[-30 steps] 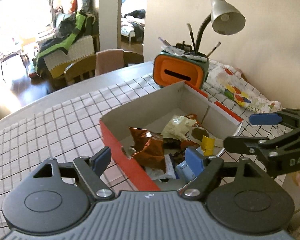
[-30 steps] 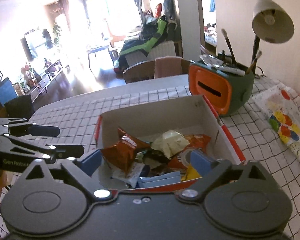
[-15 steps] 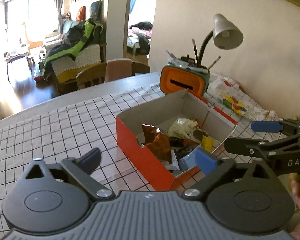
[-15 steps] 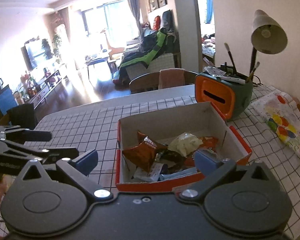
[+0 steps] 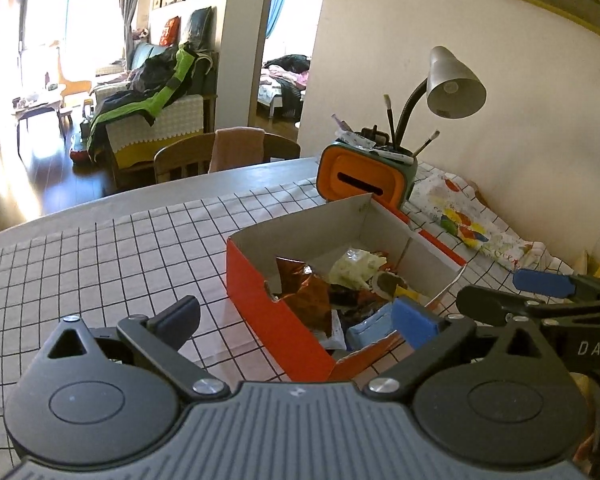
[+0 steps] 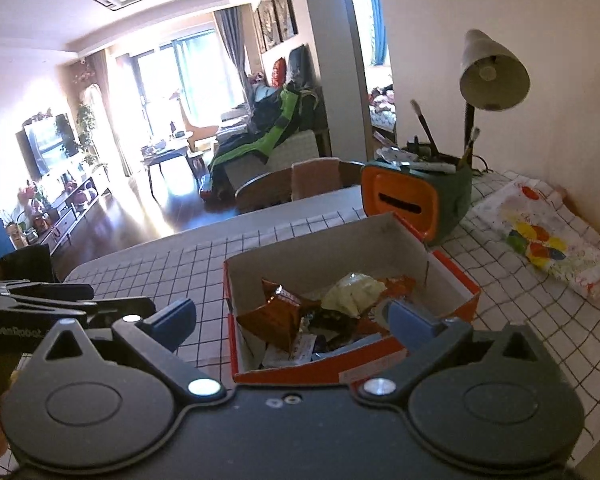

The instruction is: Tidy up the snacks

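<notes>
Checked tablecloth (image 5: 120, 248) lies bare left of box (image 5: 260, 312).

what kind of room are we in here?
Looks like a home: a dining table with a checked tablecloth in an open-plan living room. A sofa draped with jackets, a TV and a bedroom doorway show it.

Table (image 5: 100, 264): covered by a white grid-pattern cloth. Far edge, near the wall: orange-and-green organiser (image 5: 364, 178) holding brushes; grey gooseneck lamp (image 5: 452, 84) behind it. Colourful printed cloth (image 5: 460, 220) lies along the wall-side edge. Wooden chair (image 5: 188, 160) stands beyond the far edge
</notes>
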`<state>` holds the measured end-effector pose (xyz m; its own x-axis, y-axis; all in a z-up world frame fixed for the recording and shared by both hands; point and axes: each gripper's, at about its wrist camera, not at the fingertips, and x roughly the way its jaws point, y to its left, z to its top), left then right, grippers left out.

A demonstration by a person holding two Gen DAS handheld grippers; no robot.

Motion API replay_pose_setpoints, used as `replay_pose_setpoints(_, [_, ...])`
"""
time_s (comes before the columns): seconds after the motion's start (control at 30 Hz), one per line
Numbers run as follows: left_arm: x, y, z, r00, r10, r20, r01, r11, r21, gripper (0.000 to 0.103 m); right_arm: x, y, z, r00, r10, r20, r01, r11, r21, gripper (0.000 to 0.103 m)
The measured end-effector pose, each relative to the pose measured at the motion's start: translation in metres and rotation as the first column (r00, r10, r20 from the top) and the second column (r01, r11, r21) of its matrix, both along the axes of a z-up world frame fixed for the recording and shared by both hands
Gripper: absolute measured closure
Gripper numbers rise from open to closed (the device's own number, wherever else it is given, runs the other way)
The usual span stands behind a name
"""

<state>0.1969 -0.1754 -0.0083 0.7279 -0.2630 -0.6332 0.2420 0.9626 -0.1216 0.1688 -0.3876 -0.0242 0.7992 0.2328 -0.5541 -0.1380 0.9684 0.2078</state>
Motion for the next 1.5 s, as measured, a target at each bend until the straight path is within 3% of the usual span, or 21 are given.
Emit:
replay_pose_setpoints(0.17, [0.002, 0.003, -0.004, 0.999, 0.011, -0.033, -0.012, 1.000, -0.027, 0.000, 0.000, -0.003, -0.002, 1.000, -0.017, -0.003, 0.017, 1.000, 0.005, 0.000])
replay_pose_setpoints(0.77, [-0.002, -0.009, -0.004, 0.999, 0.040, -0.018, -0.039, 0.998, 0.048, 0.000, 0.005, -0.001, -0.004, 1.000, 0.013, -0.019, -0.013, 1.000, -0.010, 0.000])
replay_pose_setpoints(1.5, [0.002, -0.013, -0.007, 0.999, 0.036, -0.034, -0.034, 0.998, 0.054, 0.000, 0.004, -0.002, -0.003, 1.000, 0.016, -0.017, -0.016, 1.000, -0.008, 0.000])
